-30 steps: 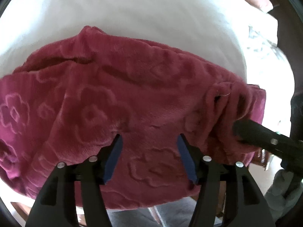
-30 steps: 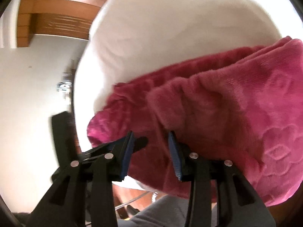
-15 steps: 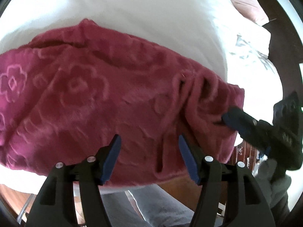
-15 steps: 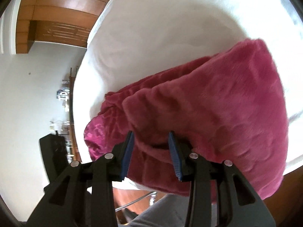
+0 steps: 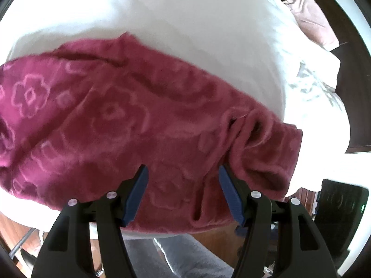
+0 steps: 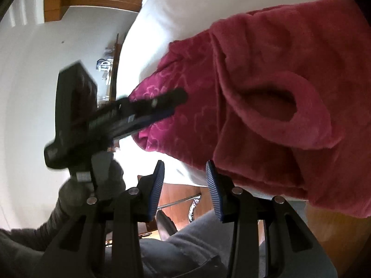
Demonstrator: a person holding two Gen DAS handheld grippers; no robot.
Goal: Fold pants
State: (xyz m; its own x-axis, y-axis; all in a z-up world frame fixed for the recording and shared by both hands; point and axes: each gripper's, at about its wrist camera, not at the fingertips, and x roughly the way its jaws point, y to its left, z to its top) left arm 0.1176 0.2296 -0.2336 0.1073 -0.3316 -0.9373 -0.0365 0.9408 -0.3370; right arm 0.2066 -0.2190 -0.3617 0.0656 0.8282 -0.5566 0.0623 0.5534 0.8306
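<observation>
You've got nothing legible in either view right now. The pants point(image 5: 143, 125) carry only an embossed flower pattern, no letters or tags. Ahead and left of your right hand-held gripper point(image 6: 184, 185), the left hand-held gripper point(image 6: 172, 104) shows a pale sticker on its body, too blurred to read. No brand, number or sign comes through anywhere.

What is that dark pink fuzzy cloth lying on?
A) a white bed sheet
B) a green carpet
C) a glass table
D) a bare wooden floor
A: the pants lie spread over a white sheet that shows all around their far edge, and both grippers hang open above them.
</observation>
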